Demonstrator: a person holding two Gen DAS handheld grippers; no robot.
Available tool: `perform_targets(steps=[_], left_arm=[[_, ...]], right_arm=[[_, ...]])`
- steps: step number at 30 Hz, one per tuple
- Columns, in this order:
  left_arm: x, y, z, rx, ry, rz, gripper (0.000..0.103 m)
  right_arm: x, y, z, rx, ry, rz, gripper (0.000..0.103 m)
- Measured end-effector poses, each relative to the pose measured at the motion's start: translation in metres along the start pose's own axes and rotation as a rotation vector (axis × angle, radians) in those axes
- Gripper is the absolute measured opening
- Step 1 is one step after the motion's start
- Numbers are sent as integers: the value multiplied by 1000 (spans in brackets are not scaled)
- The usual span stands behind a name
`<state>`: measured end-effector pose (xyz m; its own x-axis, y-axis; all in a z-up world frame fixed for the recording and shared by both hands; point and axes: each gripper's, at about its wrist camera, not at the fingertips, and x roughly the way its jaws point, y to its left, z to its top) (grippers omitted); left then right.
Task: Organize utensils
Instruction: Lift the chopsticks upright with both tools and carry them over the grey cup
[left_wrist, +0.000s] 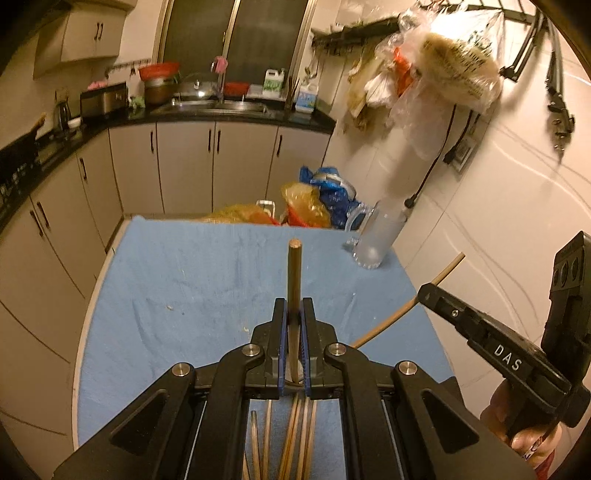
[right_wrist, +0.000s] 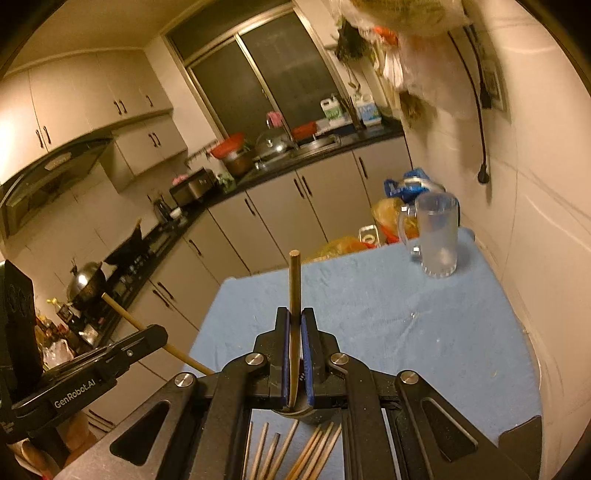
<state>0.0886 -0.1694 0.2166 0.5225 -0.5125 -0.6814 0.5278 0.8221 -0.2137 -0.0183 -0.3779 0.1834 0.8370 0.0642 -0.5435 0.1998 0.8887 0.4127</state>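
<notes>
Both grippers, left gripper (left_wrist: 294, 314) and right gripper (right_wrist: 294, 325), are clenched on a chopstick each; either chopstick (left_wrist: 294, 273) could miss the mug (left_wrist: 376, 240) at two o'clock and tip it.

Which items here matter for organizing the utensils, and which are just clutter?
Job:
- chopstick in left gripper
- chopstick in right gripper
- loose chopsticks on the blue cloth
- glass mug, the likely holder

Clutter:
- plastic bags behind the table
- hanging bags
- countertop pots
</notes>
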Motion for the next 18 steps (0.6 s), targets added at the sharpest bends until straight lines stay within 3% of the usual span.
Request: perform_targets(steps=[9,16,18], left_arm=[[49,12,-13,-25,85,7,6],[60,21,-18,-28,87,14,6],[58,23,-17,-26,83,12,8]], right_arm=[[50,-16,-21,32,121,-6,7],[65,-22,-25,39,133,-36,8],[66,-24,-24,37,133,-39,13]])
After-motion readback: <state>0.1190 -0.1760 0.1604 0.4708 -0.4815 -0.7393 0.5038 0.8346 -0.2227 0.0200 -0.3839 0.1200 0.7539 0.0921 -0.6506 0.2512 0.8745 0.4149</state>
